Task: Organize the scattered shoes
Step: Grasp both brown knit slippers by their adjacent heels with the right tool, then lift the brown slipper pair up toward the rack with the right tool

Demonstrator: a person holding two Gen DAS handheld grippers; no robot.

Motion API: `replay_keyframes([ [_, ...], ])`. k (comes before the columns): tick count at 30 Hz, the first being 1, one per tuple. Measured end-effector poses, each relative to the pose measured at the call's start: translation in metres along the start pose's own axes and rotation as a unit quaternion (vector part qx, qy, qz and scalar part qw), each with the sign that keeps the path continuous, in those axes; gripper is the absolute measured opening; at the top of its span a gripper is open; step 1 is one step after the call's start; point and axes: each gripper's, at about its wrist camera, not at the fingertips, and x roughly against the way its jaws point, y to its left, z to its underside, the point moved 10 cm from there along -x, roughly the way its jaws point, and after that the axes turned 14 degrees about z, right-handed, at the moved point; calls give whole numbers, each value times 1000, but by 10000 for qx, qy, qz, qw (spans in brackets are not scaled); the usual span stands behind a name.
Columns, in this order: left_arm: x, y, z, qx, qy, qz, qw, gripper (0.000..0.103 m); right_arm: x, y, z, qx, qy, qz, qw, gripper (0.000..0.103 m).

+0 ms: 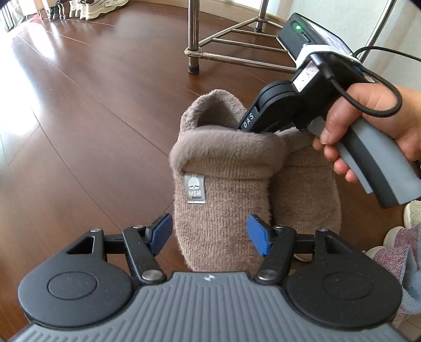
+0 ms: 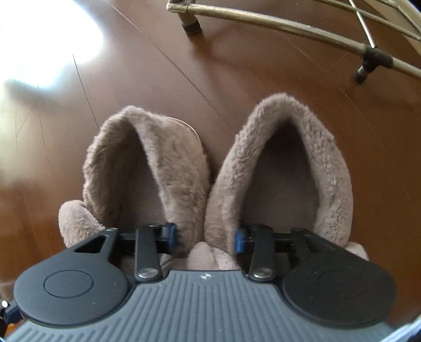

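Two soft taupe knitted slippers with fleecy collars (image 2: 210,184) sit side by side at centre frame on a brown wooden floor (image 1: 79,105). The right gripper (image 2: 208,236) pinches their two touching inner collars together. The left gripper (image 1: 208,234) straddles one toe, open. Light and floppy, they are best held by the collar.

The right tool's (image 1: 256,123) tips are buried inside the slippers (image 1: 218,184), so can't see what they pinch. Sneakers (image 1: 102,8) get chopped by the top edge, and the metal stand (image 1: 194,50) too.

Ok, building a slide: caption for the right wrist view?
Right gripper clamps the adjoining inner walls of two brown slippers.
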Motion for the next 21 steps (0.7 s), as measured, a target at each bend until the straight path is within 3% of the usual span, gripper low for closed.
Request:
replay_keyframes([
  [2,0,2,0,22,-14,17,10000,65,-2,2,2,48,-59,129,9999,53],
  [4,-1,2,0,41,-17,27,10000,65,-6,5,4,183,-126,284,9993,56],
  [5,-2,2,1,54,-13,27,10000,65,-8,8,4,240,-169,287,9992,41],
  [8,-4,2,3,97,6,27,9999,65,-10,15,5,373,-296,311,9984,30],
  [12,-3,-4,3,121,7,65,9999,65,4,19,12,581,-819,133,9949,27],
  [21,9,-20,-7,177,-87,133,9997,65,85,-7,21,413,-1854,22,9818,26],
])
